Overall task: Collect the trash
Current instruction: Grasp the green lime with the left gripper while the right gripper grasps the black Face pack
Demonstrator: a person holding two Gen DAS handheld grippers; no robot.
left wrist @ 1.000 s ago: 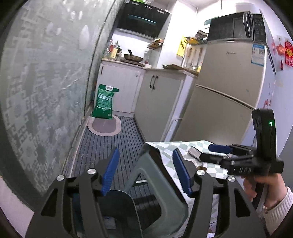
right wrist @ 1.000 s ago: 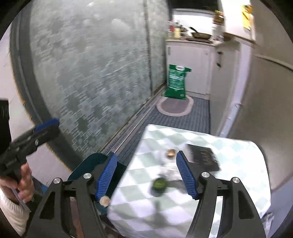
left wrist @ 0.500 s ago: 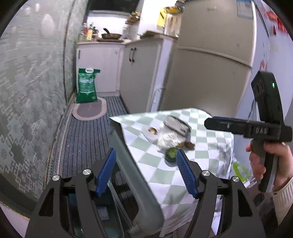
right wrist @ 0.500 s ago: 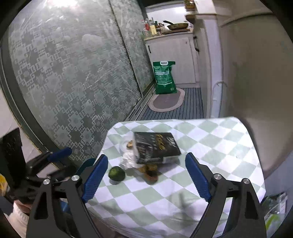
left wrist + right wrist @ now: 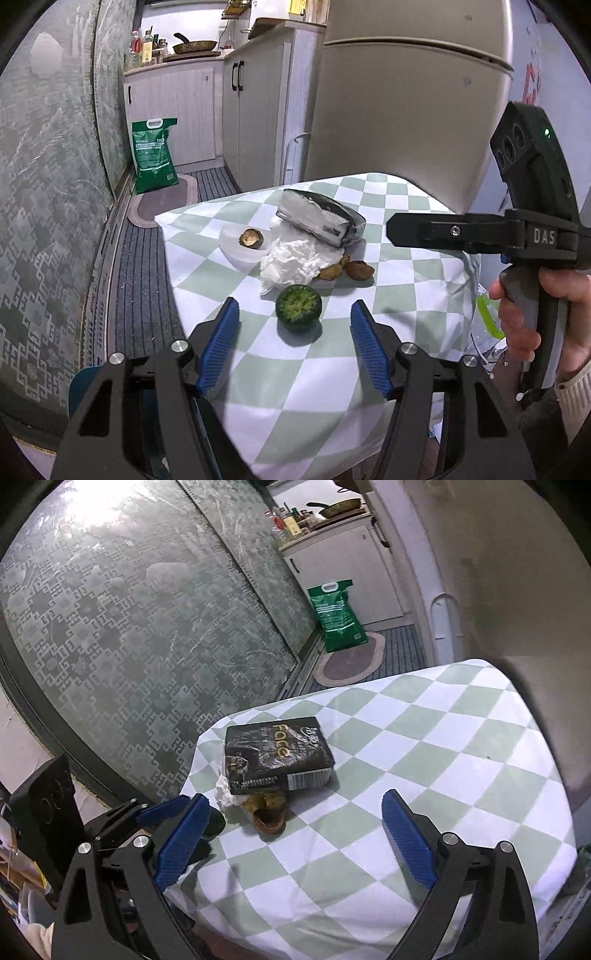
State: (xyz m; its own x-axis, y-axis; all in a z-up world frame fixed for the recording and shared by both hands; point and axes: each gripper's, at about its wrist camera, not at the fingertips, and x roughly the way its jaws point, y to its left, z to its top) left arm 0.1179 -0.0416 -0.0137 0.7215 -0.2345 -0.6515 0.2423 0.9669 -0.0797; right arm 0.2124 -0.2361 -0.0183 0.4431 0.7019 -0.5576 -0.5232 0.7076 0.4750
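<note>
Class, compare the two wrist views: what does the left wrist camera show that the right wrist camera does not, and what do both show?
Only the left view shows the round green fruit half, the white plastic lid and the hand gripping the right gripper. Only the right view shows the tissue pack's printed black top. Both show the black tissue pack, crumpled white tissue, brown shells and checked tablecloth.

We see a dim, sharp kitchen, fisheye-bent at black edges; glare whitens the patterned glass door (image 5: pixel 122 602) far left, soft shadows.
</note>
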